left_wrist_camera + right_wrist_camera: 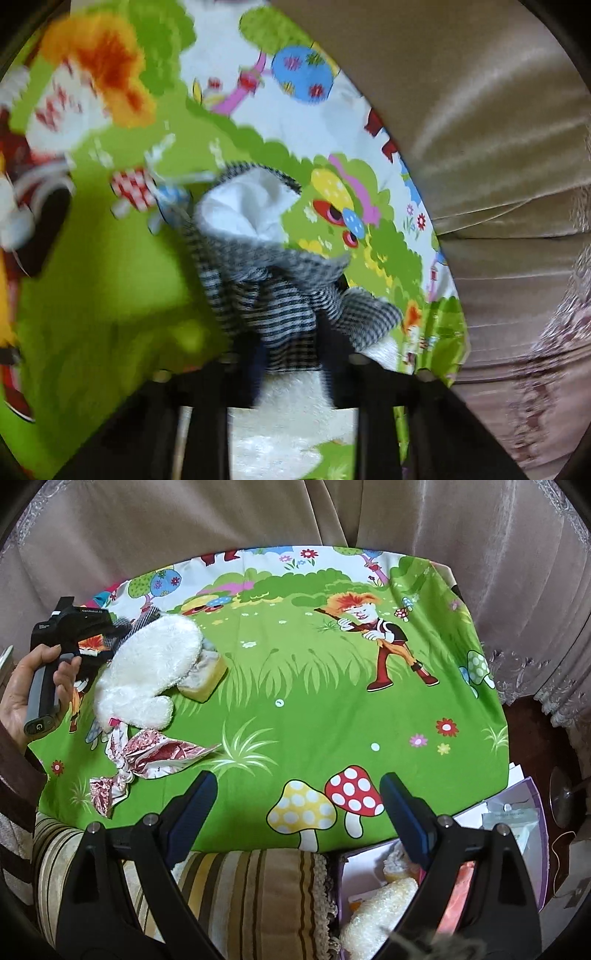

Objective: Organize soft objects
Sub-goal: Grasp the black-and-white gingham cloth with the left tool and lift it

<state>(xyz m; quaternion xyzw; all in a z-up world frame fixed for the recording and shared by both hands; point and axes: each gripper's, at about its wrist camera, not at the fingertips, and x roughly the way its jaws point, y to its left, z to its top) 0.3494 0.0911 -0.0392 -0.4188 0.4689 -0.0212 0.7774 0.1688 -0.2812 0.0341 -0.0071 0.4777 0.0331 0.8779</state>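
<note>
While the left gripper (291, 369) pinches the checked cloth (273, 295) at the table's left edge, lift straight up—clear of the fluffy white mitt (147, 664)—toward the box (532, 849); right gripper (299, 812) hovers spread, empty.

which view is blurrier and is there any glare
Left wrist view: heavy motion smear across the checked cloth and the printed sheet. Right wrist view: sharp, evenly lit, fisheye-bent edges, only soft sheen on the curtain.

Cartoon-printed green cloth (295, 709) before beige curtains (221, 517); striped cushion (251, 893) at its near edge.
</note>
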